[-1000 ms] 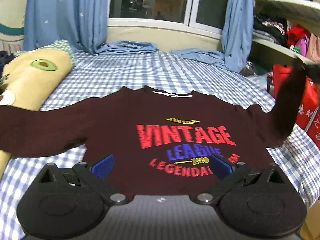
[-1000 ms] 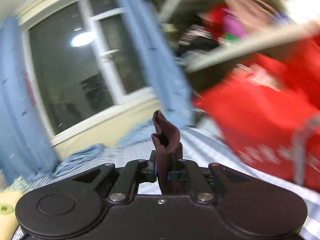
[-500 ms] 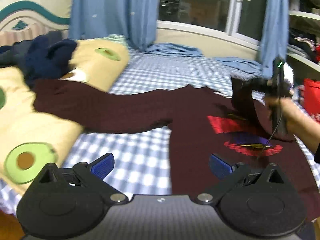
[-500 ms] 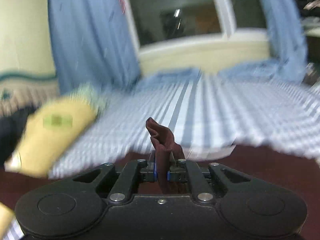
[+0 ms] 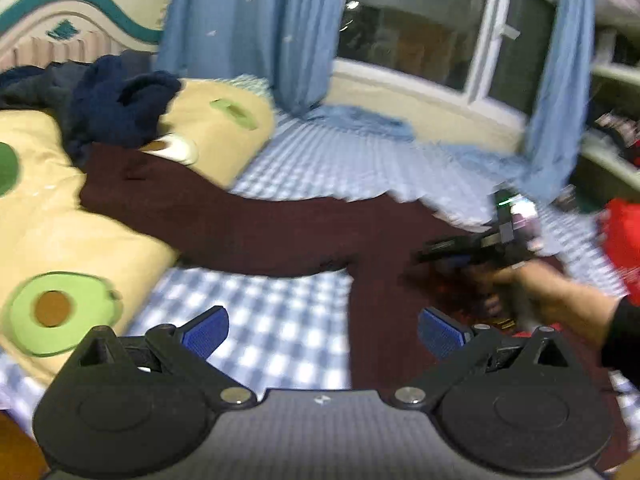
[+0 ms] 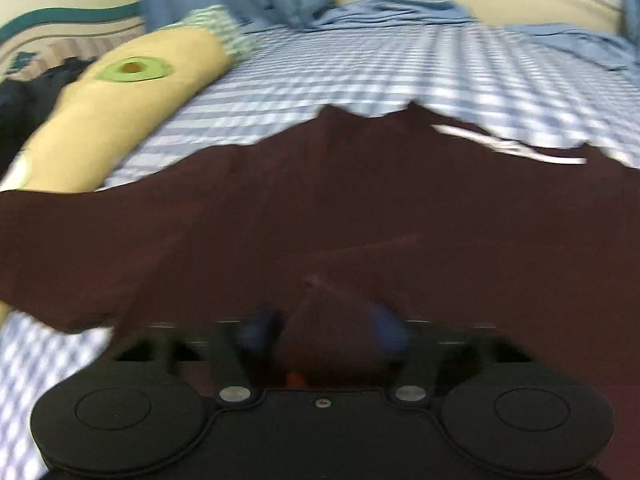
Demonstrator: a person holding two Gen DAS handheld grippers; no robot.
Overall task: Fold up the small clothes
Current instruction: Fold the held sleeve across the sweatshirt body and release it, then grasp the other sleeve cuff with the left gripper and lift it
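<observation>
A dark maroon long-sleeve shirt (image 5: 248,224) lies flat on the blue checked bed; it fills the right wrist view (image 6: 360,208). Its left sleeve stretches onto the yellow avocado pillow (image 5: 72,240). My left gripper (image 5: 320,334) is open and empty, low over the bed beside the shirt's left side. My right gripper (image 6: 320,334) has its jaws apart with the folded-over right sleeve end (image 6: 328,320) lying between them on the shirt's chest; motion blur hides whether they still touch it. It also shows in the left wrist view (image 5: 444,250), held by a hand.
A pile of dark blue clothes (image 5: 112,108) sits on the pillow at the far left. Blue curtains (image 5: 256,28) and a window stand behind the bed. A red bag (image 5: 624,248) is at the right edge. Shelves with clothes are at the far right.
My right gripper carried the right sleeve down onto the shirt's chest and its jaws have spread apart. My left gripper swung left toward the left sleeve and pillow.
</observation>
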